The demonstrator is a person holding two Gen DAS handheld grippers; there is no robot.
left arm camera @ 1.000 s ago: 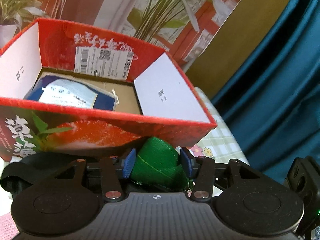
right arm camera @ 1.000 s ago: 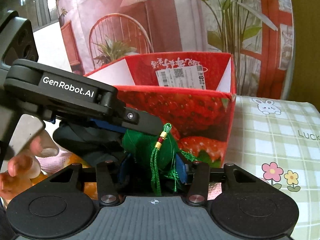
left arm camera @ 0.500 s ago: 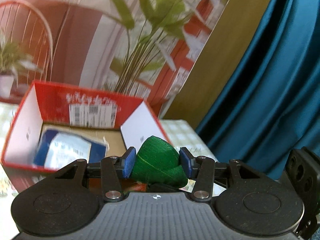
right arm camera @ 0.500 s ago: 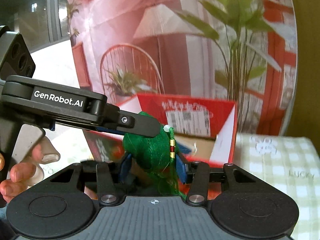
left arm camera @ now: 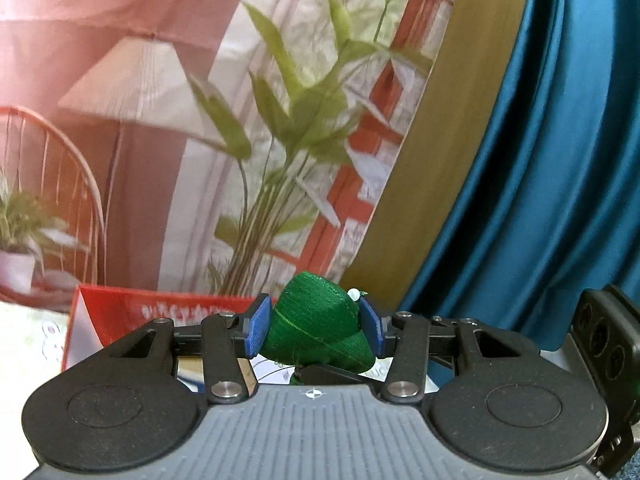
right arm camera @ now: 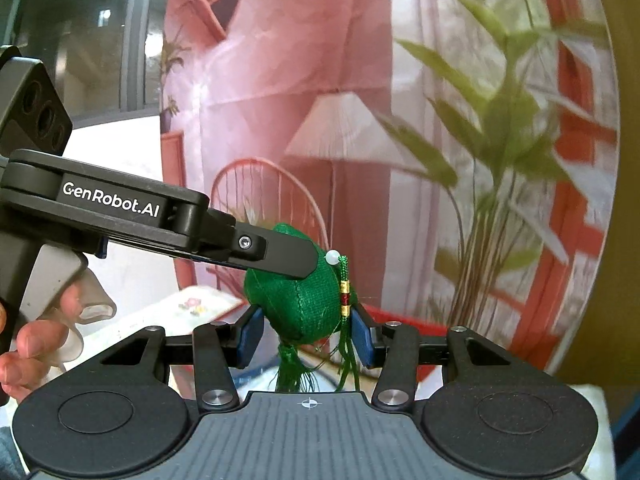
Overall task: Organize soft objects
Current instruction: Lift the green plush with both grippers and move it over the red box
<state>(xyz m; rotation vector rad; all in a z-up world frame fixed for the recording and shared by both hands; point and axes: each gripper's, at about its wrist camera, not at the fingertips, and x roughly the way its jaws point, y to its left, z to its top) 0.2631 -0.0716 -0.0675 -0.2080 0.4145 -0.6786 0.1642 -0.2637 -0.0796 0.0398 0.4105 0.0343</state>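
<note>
Left wrist view: my left tongs [left arm camera: 316, 330] are partly closed, blue pads pressing both sides of the green fabric pouch [left arm camera: 316, 332], held in the air above the red box [left arm camera: 120, 316].

Right wrist view: my right tongs [right arm camera: 306, 336] grip the same green fabric pouch [right arm camera: 300, 304] from another side; its tassel [right arm camera: 344, 344] dangles, and the left tongs' finger [right arm camera: 280, 254] lies across its top.
</note>
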